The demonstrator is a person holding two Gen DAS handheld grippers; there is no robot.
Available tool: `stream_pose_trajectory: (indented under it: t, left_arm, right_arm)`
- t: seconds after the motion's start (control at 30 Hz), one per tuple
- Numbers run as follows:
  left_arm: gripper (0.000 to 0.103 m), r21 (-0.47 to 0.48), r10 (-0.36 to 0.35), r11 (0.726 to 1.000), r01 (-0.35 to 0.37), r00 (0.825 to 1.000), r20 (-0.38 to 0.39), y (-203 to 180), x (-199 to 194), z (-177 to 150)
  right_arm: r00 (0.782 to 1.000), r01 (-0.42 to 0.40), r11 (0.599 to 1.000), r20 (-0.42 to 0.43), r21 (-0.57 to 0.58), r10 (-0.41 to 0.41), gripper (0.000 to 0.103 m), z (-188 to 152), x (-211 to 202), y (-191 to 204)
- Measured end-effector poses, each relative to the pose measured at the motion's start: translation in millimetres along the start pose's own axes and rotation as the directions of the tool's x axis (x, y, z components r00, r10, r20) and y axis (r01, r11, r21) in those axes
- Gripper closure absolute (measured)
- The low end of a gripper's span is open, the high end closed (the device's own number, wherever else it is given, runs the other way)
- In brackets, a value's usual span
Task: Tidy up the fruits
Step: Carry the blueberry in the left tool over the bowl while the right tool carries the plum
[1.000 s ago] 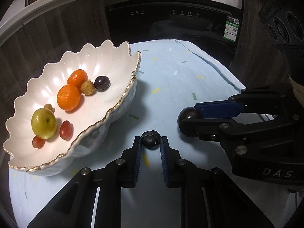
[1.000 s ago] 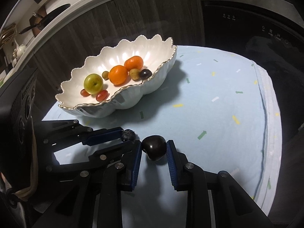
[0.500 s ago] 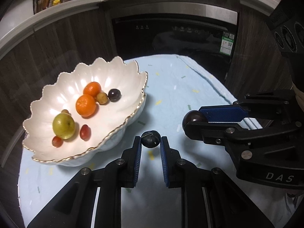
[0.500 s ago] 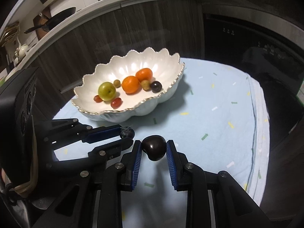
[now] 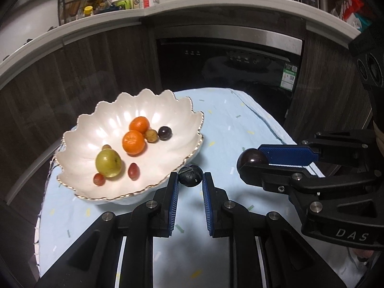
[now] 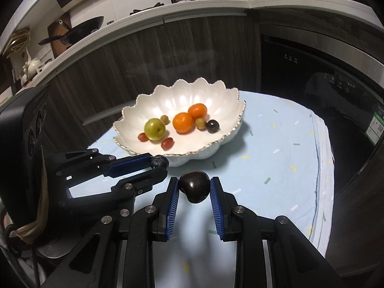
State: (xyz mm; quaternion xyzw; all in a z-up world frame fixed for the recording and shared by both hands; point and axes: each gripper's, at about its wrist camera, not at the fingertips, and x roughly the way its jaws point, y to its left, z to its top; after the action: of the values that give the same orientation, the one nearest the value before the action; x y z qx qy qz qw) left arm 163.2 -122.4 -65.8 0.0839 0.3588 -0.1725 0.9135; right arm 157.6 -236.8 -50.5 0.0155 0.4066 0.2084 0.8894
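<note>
A white scalloped bowl (image 5: pixel 96 120) with a gold rim sits on the blue cloth; it also shows in the right wrist view (image 6: pixel 182 96). It holds two oranges (image 5: pixel 134 142), a green fruit (image 5: pixel 108 163), a dark grape (image 5: pixel 165 133) and small red fruits. My left gripper (image 5: pixel 190 178) is shut on a small dark wrinkled fruit (image 5: pixel 190 175), held above the cloth beside the bowl's near rim. My right gripper (image 6: pixel 195 187) is shut on a dark plum (image 6: pixel 194 186), held above the cloth to the right of the bowl.
The round table's blue cloth (image 5: pixel 240 132) ends close on the right and far sides. Dark wood cabinets and a black oven (image 5: pixel 228 67) stand behind. A counter above carries bottles (image 5: pixel 108 0) and a wok (image 6: pixel 79 30).
Both grippers have risen and drawn back from the table with their fruits held. The bowl now looks smaller and lower in both views, and the counter has come into view.
</note>
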Motion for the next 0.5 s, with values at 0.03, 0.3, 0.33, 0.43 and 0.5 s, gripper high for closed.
stream_pose_trajectory:
  t: [0.03, 0.3, 0.33, 0.43, 0.5]
  left_arm:
    - [0.082, -0.006, 0.003, 1.0, -0.003, 1.0, 0.005, 3, -3, 1]
    - [0.082, -0.048, 0.025, 0.999, -0.023, 0.999, 0.026, 23, -17, 4]
    - [0.082, -0.052, 0.029, 0.998, -0.027, 0.999, 0.029, 26, -18, 4]
    - [0.082, -0.066, 0.043, 0.997, -0.04, 0.998, 0.036, 35, -22, 4]
    - [0.082, -0.08, 0.053, 0.996, -0.05, 0.998, 0.038, 42, -24, 4]
  right_arm:
    - [1.0, 0.0, 1.0, 0.003, -0.002, 0.0, 0.075, 1, -1, 3]
    - [1.0, 0.002, 1.0, 0.026, 0.003, -0.002, 0.075, 10, -6, 23]
    - [1.0, 0.003, 1.0, 0.028, 0.004, -0.003, 0.075, 11, -6, 25]
    - [0.999, 0.01, 1.0, 0.034, 0.004, -0.01, 0.075, 15, -6, 32]
    - [0.999, 0.015, 1.0, 0.037, 0.008, -0.015, 0.075, 17, -6, 36]
